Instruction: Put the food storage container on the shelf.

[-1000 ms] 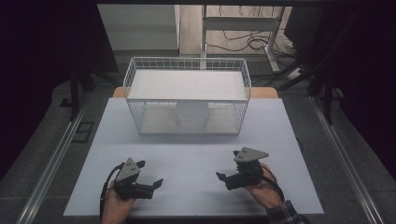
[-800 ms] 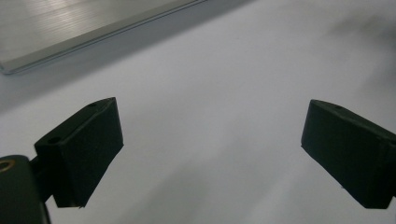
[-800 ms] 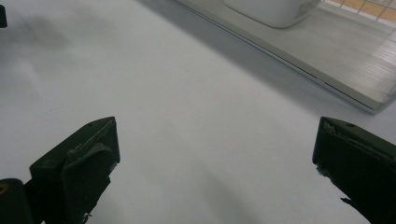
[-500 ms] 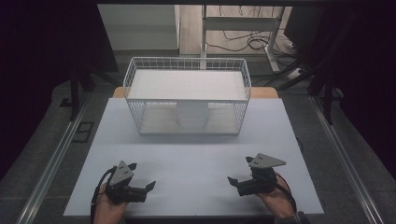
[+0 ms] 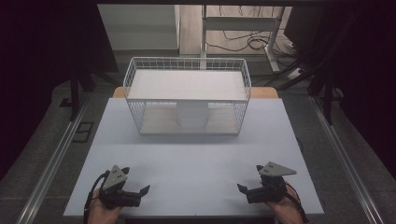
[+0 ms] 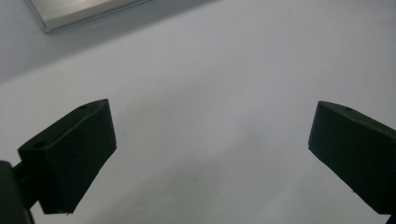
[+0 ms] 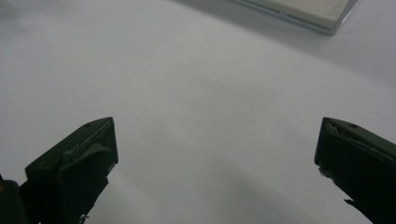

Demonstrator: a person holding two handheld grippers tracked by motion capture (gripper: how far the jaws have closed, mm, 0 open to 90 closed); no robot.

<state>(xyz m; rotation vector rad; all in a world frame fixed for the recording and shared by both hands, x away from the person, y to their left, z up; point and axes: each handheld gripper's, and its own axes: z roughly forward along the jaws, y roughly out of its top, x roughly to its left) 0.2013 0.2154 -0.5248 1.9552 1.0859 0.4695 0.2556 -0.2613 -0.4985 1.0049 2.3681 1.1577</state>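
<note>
Both hands pull back toward the near tabletop (image 5: 196,163) edge since a second ago; left hand-held gripper (image 5: 145,190) has just been opening, nothing between; right hand-held gripper (image 5: 241,188) spread, empty. Wire basket (image 5: 187,100) with the white cup (image 5: 191,116) sits well apart, untouched; work looks idle.

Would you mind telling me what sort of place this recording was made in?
Probably a lab or workshop bench set up for recording: a bare white table holding a white wire basket, metal rails alongside, and loose cables on the floor behind.

White cup (image 5: 192,116) inside wire basket (image 5: 135,112) (far end of white table (image 5: 196,163))
</note>
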